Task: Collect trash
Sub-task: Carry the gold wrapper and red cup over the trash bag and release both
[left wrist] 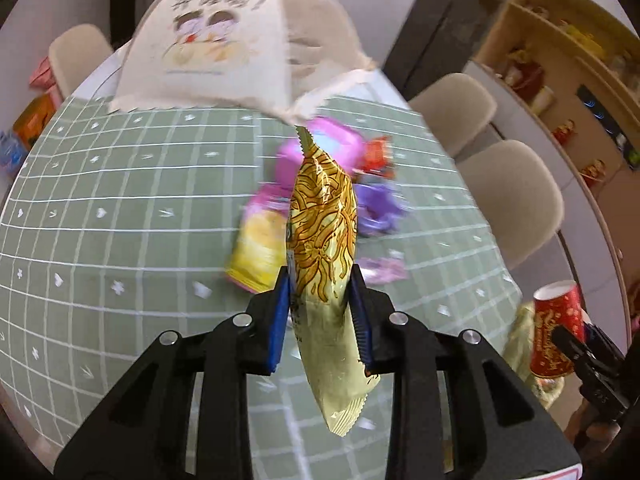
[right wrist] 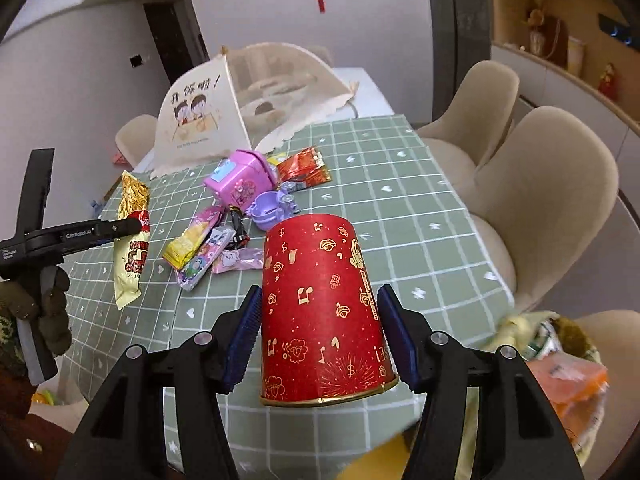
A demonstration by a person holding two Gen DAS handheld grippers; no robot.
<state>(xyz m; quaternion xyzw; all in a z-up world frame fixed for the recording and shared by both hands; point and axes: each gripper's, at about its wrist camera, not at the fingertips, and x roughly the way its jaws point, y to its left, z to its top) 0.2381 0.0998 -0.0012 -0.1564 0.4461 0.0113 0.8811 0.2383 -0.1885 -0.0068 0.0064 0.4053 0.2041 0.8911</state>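
Two pieces of trash are lifted above the table [right wrist: 400, 184]: the left gripper [left wrist: 320, 308] jaws clamp the noodle wrapper [left wrist: 324, 240], the right gripper [right wrist: 320, 336] jaws squeeze the red paper cup [right wrist: 320, 312], which could slip or crush

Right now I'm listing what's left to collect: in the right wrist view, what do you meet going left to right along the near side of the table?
Left gripper holding the gold noodle wrapper → yellow snack packet → pink wrapper → red paper cup in the right gripper.
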